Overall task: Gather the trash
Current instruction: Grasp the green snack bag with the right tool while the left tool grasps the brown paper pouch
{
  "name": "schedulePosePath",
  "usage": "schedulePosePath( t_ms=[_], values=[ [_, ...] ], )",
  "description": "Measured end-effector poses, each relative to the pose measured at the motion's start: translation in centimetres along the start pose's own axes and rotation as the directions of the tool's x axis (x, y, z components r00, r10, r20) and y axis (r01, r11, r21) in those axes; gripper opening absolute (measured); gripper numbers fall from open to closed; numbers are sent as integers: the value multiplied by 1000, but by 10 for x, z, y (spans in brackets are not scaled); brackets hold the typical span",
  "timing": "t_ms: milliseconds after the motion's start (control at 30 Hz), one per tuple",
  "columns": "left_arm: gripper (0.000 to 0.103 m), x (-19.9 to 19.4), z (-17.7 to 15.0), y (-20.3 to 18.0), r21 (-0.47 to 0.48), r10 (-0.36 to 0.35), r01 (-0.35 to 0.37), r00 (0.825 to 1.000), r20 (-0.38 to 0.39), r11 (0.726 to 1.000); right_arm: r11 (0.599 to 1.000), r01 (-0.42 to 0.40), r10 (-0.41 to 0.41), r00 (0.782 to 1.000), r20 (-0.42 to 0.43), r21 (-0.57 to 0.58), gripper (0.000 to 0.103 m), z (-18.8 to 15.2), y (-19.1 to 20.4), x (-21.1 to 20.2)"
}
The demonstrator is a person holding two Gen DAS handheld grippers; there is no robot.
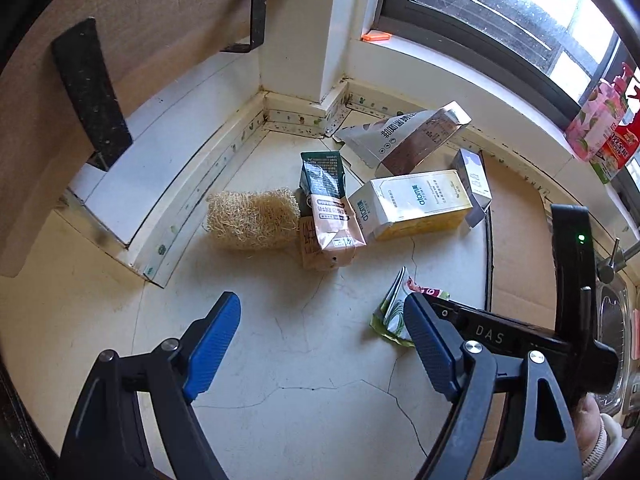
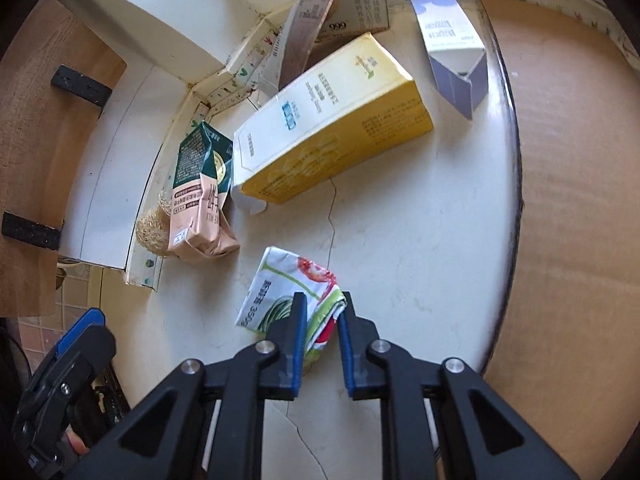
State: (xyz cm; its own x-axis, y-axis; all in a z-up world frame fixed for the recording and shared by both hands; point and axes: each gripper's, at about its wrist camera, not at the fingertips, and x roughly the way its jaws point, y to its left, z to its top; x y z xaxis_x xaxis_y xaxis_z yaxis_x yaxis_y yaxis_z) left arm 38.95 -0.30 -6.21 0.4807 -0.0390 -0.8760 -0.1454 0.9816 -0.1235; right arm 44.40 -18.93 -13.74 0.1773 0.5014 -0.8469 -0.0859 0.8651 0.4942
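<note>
Right claw (image 2: 323, 312): angled down at bench (image 2: 420, 240), fingers clamped on crumpled vegetable-print wrapper (image 2: 292, 284). Left claw (image 1: 322, 320): spread wide, empty, hovering just left. Yellow carton (image 2: 332, 120) ahead.

Printed packaging litters a cracked white counter.
The lying yellow-and-white carton (image 1: 416, 204) reads "atom"; the crumpled floral wrapper (image 2: 288, 296) shows "350g"; the tall grey-brown carton (image 2: 340, 4) bears "999"; the black gripper body (image 1: 500, 338) is lettered "DAS".
</note>
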Motion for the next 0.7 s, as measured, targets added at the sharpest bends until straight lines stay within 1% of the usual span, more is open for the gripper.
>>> schedulePosePath(
  t_ms=[100, 267, 367, 400, 467, 533, 633, 700],
  values=[
    [82, 9, 6, -3, -13, -17, 17, 1000, -14, 1000, 999, 12, -11, 999, 39, -38, 8, 3, 3, -7],
    [82, 30, 21, -11, -36, -23, 22, 999, -38, 999, 998, 22, -17, 996, 86, -59, 6, 9, 2, -20],
    [81, 44, 29, -17, -32, 7, -9, 998, -62, 999, 999, 15, -10, 995, 96, -48, 6, 11, -4, -27],
    [79, 49, 31, -19, -29, 18, -20, 998, -68, 999, 999, 16, -11, 995, 99, -44, 6, 12, -7, -29],
    [62, 61, 36, -24, -22, 42, -44, 995, -94, 999, 999, 14, -10, 995, 100, -36, 6, 13, -11, -31],
    [54, 75, 39, -27, -24, 58, -62, 990, -128, 998, 999, 14, -11, 995, 100, -32, 6, 13, -14, -31],
    [49, 88, 42, -29, -21, 77, -81, 986, -145, 996, 1000, 7, -5, 995, 97, -26, 6, 12, -19, -34],
    [39, 95, 44, -31, -14, 93, -96, 984, -155, 995, 1000, 6, -3, 995, 99, -29, 6, 10, -21, -37]
  ],
)
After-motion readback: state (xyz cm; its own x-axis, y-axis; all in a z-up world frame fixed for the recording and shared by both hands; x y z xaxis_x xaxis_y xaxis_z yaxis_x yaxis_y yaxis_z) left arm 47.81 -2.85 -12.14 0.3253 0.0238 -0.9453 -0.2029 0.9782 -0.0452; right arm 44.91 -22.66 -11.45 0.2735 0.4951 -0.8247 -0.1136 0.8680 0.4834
